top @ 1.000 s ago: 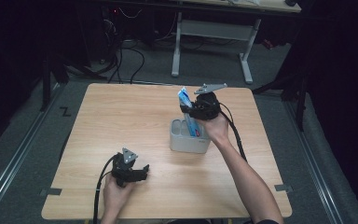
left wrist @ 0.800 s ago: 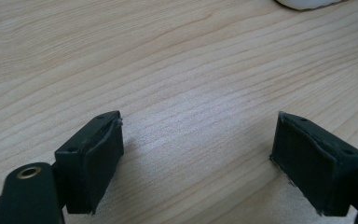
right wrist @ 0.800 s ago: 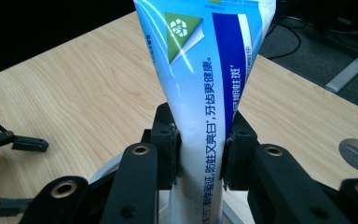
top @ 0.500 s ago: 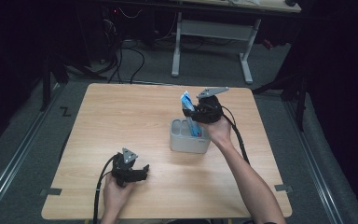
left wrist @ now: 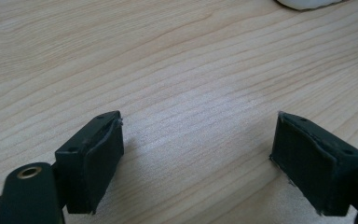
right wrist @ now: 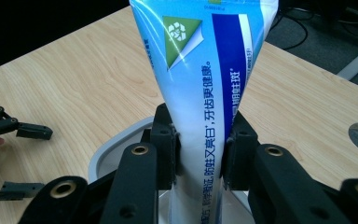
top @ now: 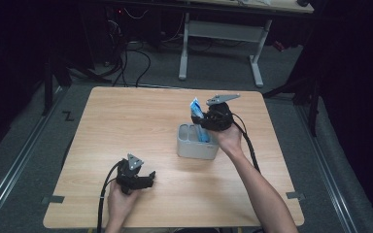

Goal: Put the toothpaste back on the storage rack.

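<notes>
Fingers (right wrist: 168, 140) of the right gripper (right wrist: 199, 144), two black ones, pinched tight on one toothpaste tube (right wrist: 203, 88); tube upright, blue and white, one green recycling mark near its top end, lower end down inside one grey holder (right wrist: 116, 156). High view: right gripper (top: 217, 118) over the holder (top: 194, 145), tube (top: 197, 114) standing out of its right compartment; holder has two compartments, the left one seems empty. Holder sits right of centre on the wooden tabletop (top: 126, 121).

Left gripper (top: 137, 178) near the front edge, well apart from the holder, held low in one hand (top: 119, 201). Its two fingers (left wrist: 93, 161) spread wide, nothing between them, bare wood beneath. One cable trails from each gripper, two in all.
</notes>
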